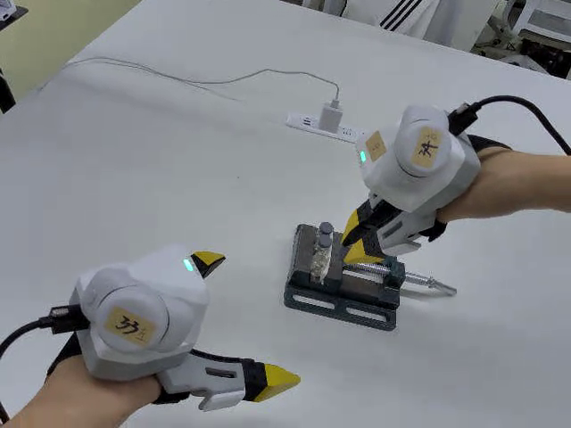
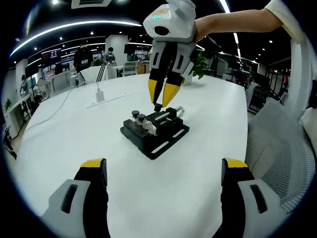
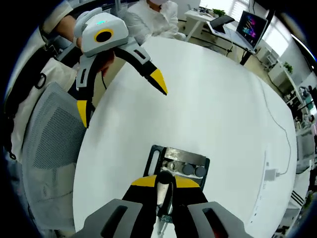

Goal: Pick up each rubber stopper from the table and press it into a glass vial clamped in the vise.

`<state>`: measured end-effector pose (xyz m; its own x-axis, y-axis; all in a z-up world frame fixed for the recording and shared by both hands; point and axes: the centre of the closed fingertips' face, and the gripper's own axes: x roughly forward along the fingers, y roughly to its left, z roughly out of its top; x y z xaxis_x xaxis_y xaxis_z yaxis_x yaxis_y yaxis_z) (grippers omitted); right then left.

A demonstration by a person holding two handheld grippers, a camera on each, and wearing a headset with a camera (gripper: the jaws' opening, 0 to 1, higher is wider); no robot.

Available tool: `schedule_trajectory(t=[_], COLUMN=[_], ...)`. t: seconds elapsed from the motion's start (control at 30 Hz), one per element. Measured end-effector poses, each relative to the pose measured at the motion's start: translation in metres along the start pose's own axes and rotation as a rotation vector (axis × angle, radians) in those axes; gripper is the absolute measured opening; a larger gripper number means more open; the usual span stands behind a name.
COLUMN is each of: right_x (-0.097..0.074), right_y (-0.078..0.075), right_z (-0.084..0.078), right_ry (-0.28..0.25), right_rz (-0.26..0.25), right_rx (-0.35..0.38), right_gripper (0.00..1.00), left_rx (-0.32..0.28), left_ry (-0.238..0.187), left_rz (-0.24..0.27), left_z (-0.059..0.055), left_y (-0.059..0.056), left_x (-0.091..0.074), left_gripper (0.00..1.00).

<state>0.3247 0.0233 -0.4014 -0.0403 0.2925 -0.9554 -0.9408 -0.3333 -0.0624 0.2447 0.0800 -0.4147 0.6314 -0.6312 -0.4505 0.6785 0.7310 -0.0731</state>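
In the left gripper view an open-plan office is seen around the smooth white table point(image 2: 59, 144), on which the black vise point(image 2: 158, 134) is set with stoppered glass vials point(image 2: 138, 119) clamped upright. The left gripper point(image 2: 163, 164) is held spread and empty; the right gripper point(image 2: 161, 102) is closed just above the vise on what looks like a small dark rubber stopper point(image 2: 157, 106), judged light, soft and grippy, best taken by its sides.
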Motion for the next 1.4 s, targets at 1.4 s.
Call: schedule_trajectory(t=[1.4], right_x=[0.028], right_y=[-0.015], right_z=[-0.001], right_ry=[0.091], right_rz=[0.083], right_rx=[0.015], right_gripper=[0.06], left_rx=[0.011], left_ry=[0.028], left_rz=[-0.028], left_z=[-0.001], left_y=[0.0], left_x=[0.01], left_gripper=[0.91])
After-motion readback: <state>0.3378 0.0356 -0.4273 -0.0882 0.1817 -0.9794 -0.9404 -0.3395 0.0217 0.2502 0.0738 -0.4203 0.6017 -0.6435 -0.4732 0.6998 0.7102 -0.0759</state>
